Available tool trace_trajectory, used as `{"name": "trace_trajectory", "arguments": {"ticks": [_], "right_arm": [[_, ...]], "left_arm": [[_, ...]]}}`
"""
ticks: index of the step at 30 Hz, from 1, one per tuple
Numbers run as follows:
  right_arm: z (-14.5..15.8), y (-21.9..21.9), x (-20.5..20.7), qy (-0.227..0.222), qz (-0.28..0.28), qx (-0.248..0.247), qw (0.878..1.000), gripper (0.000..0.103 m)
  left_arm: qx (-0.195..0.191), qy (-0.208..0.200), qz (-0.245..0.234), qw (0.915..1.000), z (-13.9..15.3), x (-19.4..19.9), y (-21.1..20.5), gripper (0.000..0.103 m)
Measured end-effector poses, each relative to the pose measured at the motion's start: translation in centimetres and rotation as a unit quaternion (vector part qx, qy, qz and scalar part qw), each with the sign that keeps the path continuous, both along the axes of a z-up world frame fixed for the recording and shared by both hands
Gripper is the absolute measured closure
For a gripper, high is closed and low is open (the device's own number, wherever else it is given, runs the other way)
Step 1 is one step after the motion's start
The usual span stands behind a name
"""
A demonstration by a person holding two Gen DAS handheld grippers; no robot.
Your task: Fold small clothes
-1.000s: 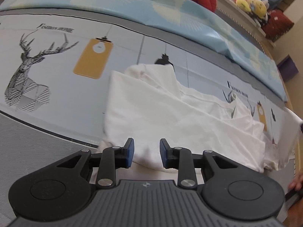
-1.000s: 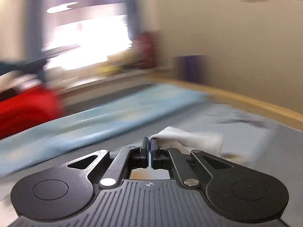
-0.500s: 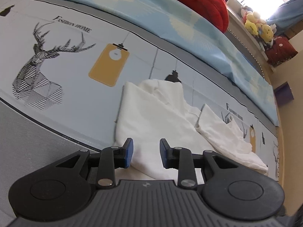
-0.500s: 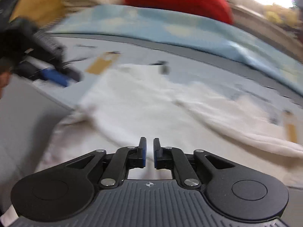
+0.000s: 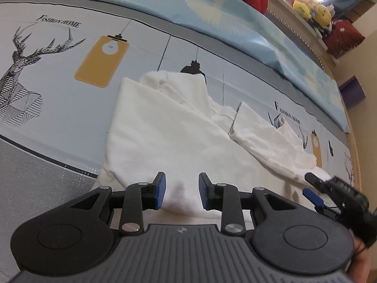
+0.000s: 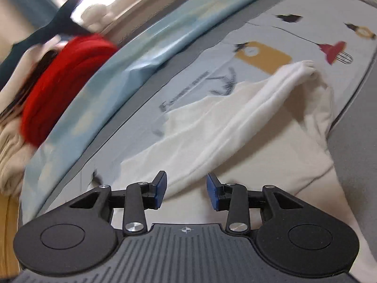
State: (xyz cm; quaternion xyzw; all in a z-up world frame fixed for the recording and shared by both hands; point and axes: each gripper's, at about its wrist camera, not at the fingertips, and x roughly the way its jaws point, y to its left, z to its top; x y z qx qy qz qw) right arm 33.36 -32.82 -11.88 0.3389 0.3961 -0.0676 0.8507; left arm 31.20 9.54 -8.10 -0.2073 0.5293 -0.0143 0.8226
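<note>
A white garment [image 5: 165, 136] lies on the printed bed sheet [image 5: 59, 89], with one side folded over as a long strip [image 5: 264, 139]. My left gripper [image 5: 182, 192] hovers open over the garment's near hem; the cloth shows between the blue pads [image 5: 160, 191], which do not press on it. In the right wrist view the folded strip [image 6: 235, 127] runs away to the upper right. My right gripper [image 6: 187, 191] is low over the near end of the strip, jaws opening, pads clear of the cloth. The right gripper [image 5: 313, 186] also shows in the left wrist view, beside the garment's right edge.
A light blue quilt [image 5: 212, 11] lies along the far side of the bed, with a red blanket [image 6: 66, 75] on it. Plush toys [image 5: 308, 9] sit on the window sill. A purple box [image 5: 353, 92] stands by the wall. A grey band [image 5: 35, 176] edges the sheet.
The right gripper, earlier shut on a lifted white corner, swung down over the garment, let go and opened. The garment's right side now lies folded inward. The left gripper stays open.
</note>
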Motion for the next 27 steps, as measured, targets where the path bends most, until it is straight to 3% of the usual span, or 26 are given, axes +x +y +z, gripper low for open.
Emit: {"name": "trace_trajectory", "arguments": {"ticks": [4,10,11,13,16,20,23,26,27], "right_arm": [[-2.3,-0.9,1.7,0.017,-0.023,0.076,0.997,0.062],[-3.7,0.8,3.6,0.021,-0.032,0.107,0.994,0.063],[-3.8,0.9,4.0,0.022,-0.036,0.105,0.994,0.066],[-3.6,1.2,4.1,0.019,-0.048,0.105,0.993,0.093],[-3.2,2.0,3.8,0.004,-0.063,0.106,0.992,0.097],[-1.7,4.1,3.3,-0.039,-0.042,0.17,0.984,0.098],[0.0,6.2,2.6,-0.097,0.012,0.266,0.959,0.098],[-0.7,7.9,2.0,-0.113,0.073,0.405,0.905,0.098],[-1.0,8.2,1.7,-0.112,0.078,0.428,0.893,0.098]], "left_arm": [[0.005,0.01,0.002,0.9999,-0.8,0.6,-0.3,0.071],[-0.004,0.016,0.006,0.9998,-1.3,1.1,-0.1,0.071],[-0.007,0.018,0.008,0.9998,-1.5,1.2,0.0,0.071],[-0.012,0.022,0.014,0.9996,-1.6,1.3,0.1,0.071],[-0.023,0.023,0.014,0.9994,-1.7,1.7,0.2,0.071],[-0.03,0.015,0.039,0.9987,-1.1,1.7,1.3,0.071],[-0.028,0.008,0.079,0.9964,-0.6,1.5,3.4,0.071],[-0.026,0.004,0.113,0.9933,-0.2,1.3,5.2,0.071],[-0.028,0.002,0.122,0.9921,-0.1,1.1,5.7,0.071]]}}
